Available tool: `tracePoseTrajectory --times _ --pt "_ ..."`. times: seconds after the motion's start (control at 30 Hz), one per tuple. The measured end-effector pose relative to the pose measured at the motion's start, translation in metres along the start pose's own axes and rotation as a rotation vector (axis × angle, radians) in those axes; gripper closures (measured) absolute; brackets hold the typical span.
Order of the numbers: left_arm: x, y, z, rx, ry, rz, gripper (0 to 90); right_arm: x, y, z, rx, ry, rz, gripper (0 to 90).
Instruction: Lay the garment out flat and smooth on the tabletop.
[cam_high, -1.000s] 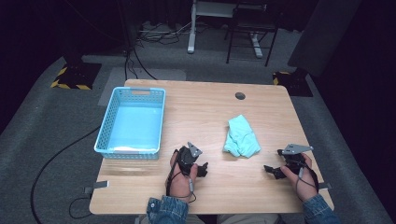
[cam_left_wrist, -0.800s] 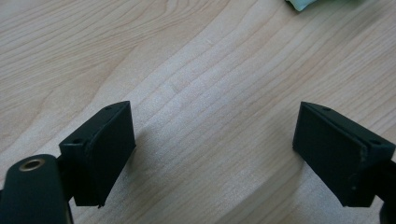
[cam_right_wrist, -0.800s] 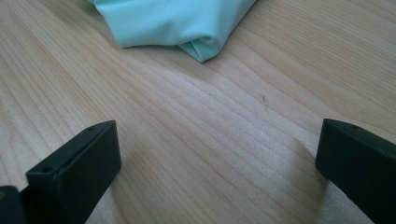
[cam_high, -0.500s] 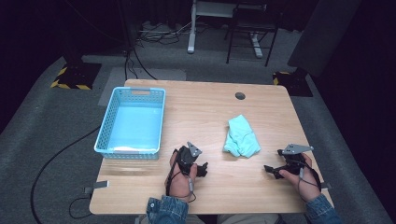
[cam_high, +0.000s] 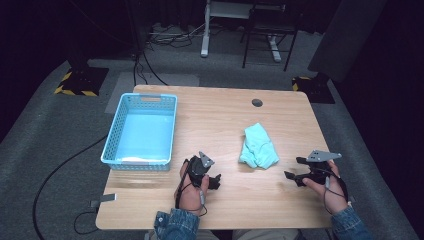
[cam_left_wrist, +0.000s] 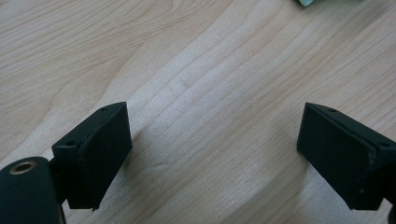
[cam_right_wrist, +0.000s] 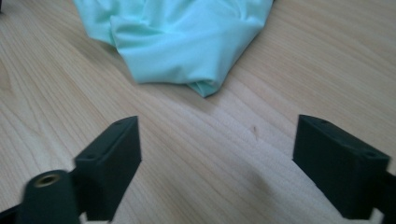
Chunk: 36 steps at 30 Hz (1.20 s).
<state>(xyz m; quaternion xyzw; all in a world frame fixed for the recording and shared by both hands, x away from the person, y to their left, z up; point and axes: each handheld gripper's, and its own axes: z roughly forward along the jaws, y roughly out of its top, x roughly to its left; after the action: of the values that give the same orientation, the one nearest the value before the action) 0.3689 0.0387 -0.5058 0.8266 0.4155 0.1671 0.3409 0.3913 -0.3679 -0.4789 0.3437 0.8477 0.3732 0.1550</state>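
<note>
grippers resting low at the near table edge, a cloth between them.

left gripper (cam_high: 214, 181) and right gripper (cam_high: 295, 171) both gape wide, holding nothing; crumpled mint cloth (cam_high: 258, 146) lies just ahead, likely awaiting pickup; empty blue basket (cam_high: 116, 133) sits far left on table (cam_high: 215, 115).

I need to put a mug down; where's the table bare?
Bare wood lies between the blue basket and the mint cloth, and along the far edge by the round hole. The near edge is crowded by both grippers.
</note>
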Motion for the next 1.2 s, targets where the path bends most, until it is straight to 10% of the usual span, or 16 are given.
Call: tracePoseTrajectory --times 0.5,1.2 --pt "0.000 0.000 0.000 -0.003 0.003 -0.002 10.0 -0.001 0.033 -0.008 -0.050 -0.003 -0.029 16.1" --pt "0.001 0.000 0.000 0.003 0.011 0.001 7.9 0.003 0.073 0.024 -0.046 0.015 -0.077 23.9"
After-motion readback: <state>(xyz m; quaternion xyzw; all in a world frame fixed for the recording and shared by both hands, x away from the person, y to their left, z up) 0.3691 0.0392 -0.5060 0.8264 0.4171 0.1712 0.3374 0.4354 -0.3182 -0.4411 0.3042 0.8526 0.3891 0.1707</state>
